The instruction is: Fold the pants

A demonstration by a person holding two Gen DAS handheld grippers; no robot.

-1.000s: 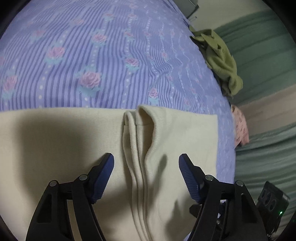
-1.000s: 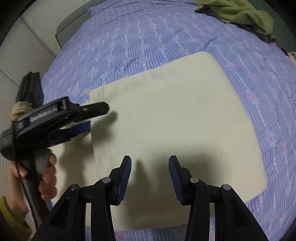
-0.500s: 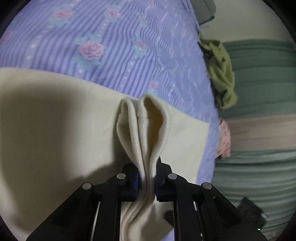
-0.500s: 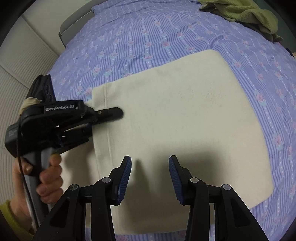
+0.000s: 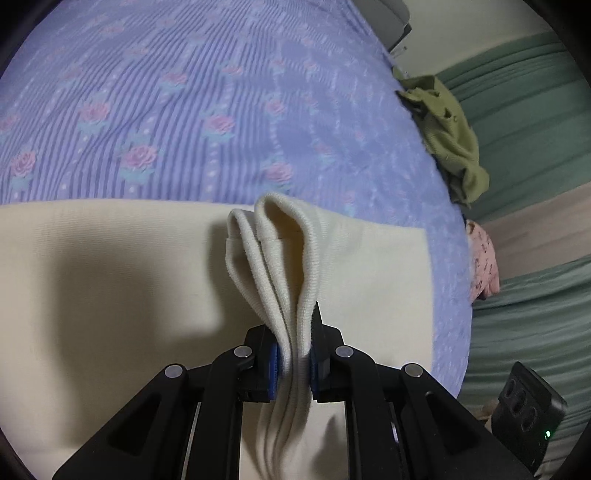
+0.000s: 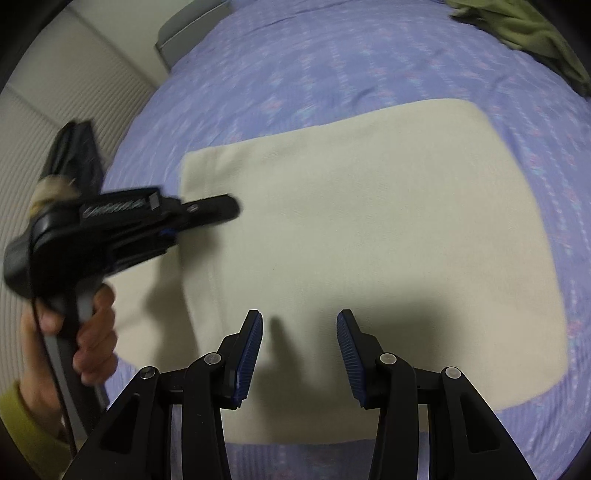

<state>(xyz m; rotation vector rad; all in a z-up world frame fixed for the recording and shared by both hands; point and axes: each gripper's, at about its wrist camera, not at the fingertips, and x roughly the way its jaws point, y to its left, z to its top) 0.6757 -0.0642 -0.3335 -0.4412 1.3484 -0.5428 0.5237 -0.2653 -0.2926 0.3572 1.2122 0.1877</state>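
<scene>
Cream pants (image 6: 369, 229) lie folded flat on the bed. In the left wrist view my left gripper (image 5: 293, 365) is shut on a bunched, ribbed edge of the pants (image 5: 280, 266) and holds it raised above the flat cloth (image 5: 110, 295). In the right wrist view the left gripper (image 6: 218, 208) shows at the pants' left edge, held by a hand (image 6: 92, 339). My right gripper (image 6: 299, 350) is open and empty, hovering over the near part of the pants.
The bed has a purple striped sheet with roses (image 5: 166, 110). An olive green garment (image 5: 450, 140) lies at its far edge, also in the right wrist view (image 6: 528, 29). A pink floral cloth (image 5: 482, 262) hangs at the bed's side. Green curtains (image 5: 535, 129) stand beyond.
My left gripper closed on the pants' ribbed edge and has lifted it, moving inward over the cloth. My right gripper stays open in place.
</scene>
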